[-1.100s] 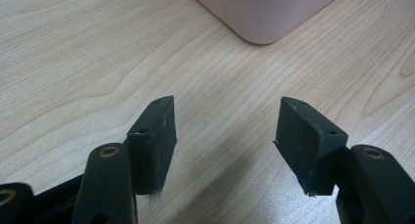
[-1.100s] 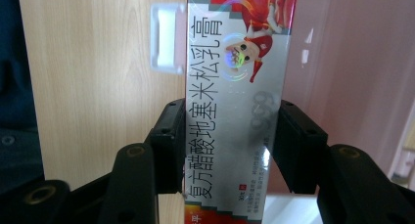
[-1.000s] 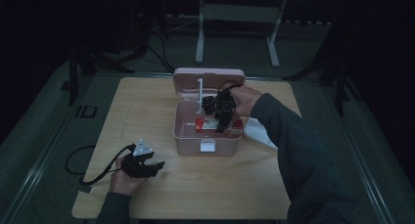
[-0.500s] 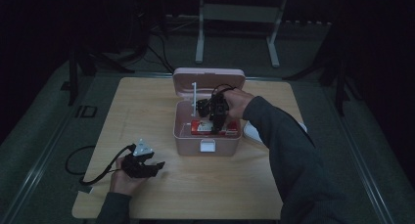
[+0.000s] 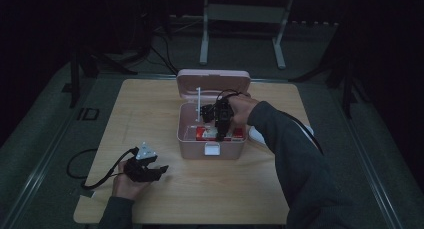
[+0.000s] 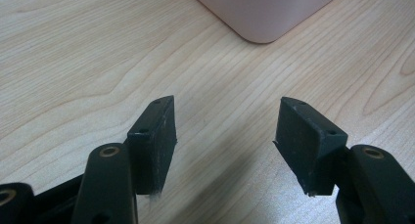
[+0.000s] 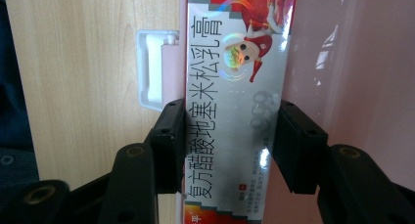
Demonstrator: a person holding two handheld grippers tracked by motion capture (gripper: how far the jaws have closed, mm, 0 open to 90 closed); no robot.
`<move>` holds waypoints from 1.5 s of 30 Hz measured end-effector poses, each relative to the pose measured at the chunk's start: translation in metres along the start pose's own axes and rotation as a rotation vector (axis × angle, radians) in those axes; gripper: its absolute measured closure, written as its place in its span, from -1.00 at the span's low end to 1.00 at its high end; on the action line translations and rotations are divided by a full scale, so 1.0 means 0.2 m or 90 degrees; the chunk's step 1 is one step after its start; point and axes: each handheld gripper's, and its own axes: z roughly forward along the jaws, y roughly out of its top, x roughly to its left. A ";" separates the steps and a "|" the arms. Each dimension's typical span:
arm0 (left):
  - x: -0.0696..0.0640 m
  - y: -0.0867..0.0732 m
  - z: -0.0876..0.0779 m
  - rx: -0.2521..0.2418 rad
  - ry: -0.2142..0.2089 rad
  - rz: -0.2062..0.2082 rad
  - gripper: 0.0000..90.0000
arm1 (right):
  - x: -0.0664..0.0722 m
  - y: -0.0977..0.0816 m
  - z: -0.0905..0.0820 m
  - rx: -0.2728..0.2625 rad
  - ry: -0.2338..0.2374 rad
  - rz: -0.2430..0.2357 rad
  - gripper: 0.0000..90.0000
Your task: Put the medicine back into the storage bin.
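A pink box stands open on the wooden table, its lid tipped back. My right gripper reaches down into it from the right. In the right gripper view its jaws are shut on the middle of a long red and white carton with printed characters, which lies along the box's front wall above the white latch. The carton's red ends show inside the box. My left gripper rests on the table at the front left, open and empty.
The box's rounded pink corner lies just ahead of the left gripper. A black cable trails from it over the table's left edge. Bare wood spreads in front of the box. Dark floor and stand legs lie beyond the table.
The right hand has shifted a little to the left and lower into the box with the carton. The left hand has stayed still.
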 end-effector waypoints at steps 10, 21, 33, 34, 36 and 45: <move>0.00 0.00 0.00 0.000 0.000 0.000 -0.11 | 0.00 -0.01 -0.01 -0.003 0.002 0.009 0.12; 0.00 0.00 0.00 0.000 0.001 0.000 -0.11 | -0.02 -0.01 -0.02 -0.028 0.009 0.040 -0.06; 0.00 0.00 0.00 0.000 0.000 0.000 -0.11 | -0.03 -0.09 -0.07 -0.035 -0.016 0.056 0.01; 0.00 0.00 0.00 0.000 0.001 -0.001 -0.11 | -0.03 -0.10 -0.07 -0.033 -0.019 0.059 0.01; 0.00 0.00 0.00 0.000 0.001 -0.001 -0.11 | -0.04 -0.13 -0.07 -0.030 -0.021 0.065 0.04; 0.00 0.00 0.00 0.004 0.002 0.000 -0.11 | -0.05 -0.31 -0.15 -0.036 -0.048 0.104 0.10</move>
